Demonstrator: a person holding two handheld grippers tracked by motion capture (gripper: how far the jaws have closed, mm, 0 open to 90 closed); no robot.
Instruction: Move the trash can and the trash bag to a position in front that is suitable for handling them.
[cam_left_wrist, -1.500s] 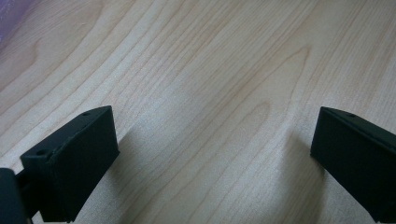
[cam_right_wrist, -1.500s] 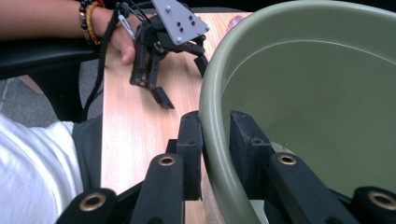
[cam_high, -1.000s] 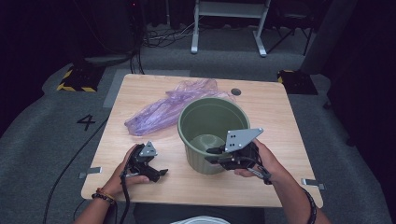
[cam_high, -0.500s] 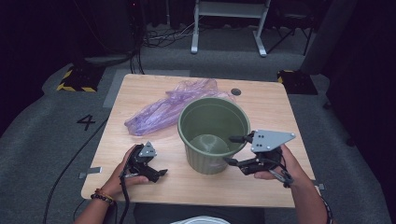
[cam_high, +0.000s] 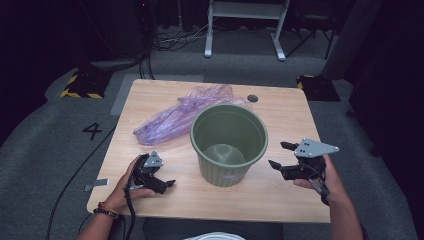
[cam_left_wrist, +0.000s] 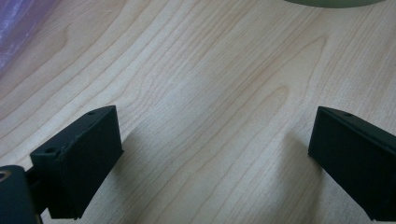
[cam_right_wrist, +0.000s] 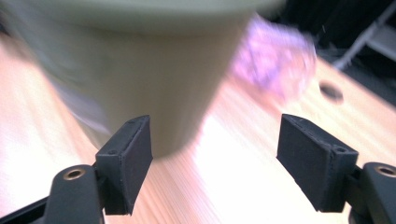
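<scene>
Your right gripper, jaws just opened wide and empty, sits at the green bin's three o'clock; the purple bag remains unfitted. Your left gripper rests open, empty.

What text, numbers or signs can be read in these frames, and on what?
"4": dark numeral on the grey floor, left of the table.
Pale mark low on the pot: too small to read.
Yellow-and-black hazard stripes on the floor: no text.

pot: matt ribbed plastic | bag: glossy film | table: smooth wood
</scene>
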